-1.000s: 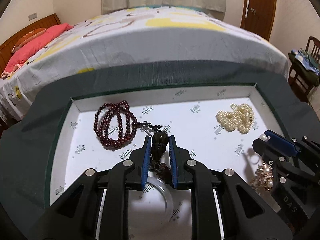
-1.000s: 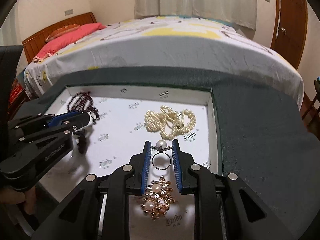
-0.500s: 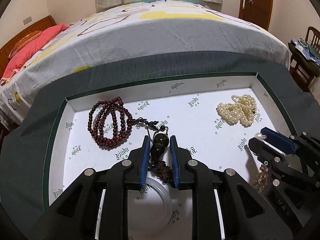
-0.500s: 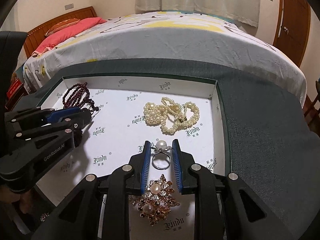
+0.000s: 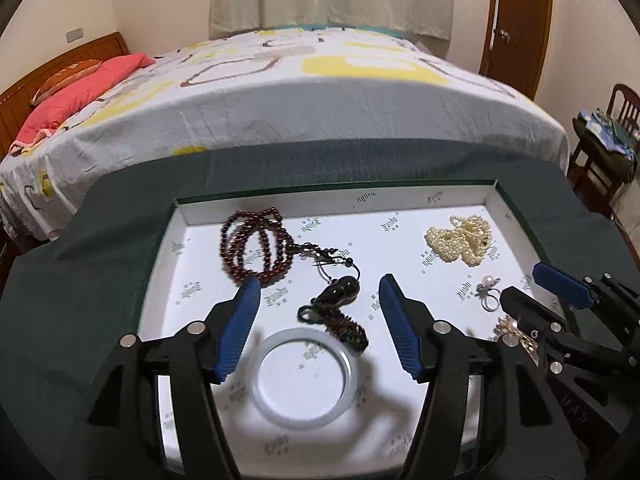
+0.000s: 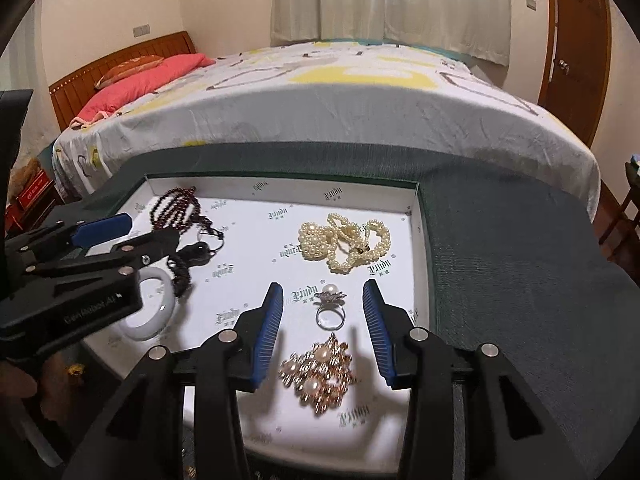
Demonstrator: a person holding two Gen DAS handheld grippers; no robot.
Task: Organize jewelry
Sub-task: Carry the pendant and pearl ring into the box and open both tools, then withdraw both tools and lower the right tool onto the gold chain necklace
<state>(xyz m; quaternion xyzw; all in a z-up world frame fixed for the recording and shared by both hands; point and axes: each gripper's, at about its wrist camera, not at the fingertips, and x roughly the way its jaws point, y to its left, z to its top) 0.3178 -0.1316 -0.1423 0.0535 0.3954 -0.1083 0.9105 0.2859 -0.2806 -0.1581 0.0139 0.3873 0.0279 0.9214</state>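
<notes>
Inside the white tray (image 5: 180,264), the dark gourd pendant (image 5: 340,290) is seen lying between the just-opened jaws of the left gripper (image 5: 316,294), untouched; the pearl ring (image 6: 330,310) lies likewise released between the just-opened right gripper (image 6: 323,300).

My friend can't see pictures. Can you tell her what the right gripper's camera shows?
The right gripper hangs open over a pearl ring and a gold brooch in a white tray. A pearl necklace lies behind them.
</notes>
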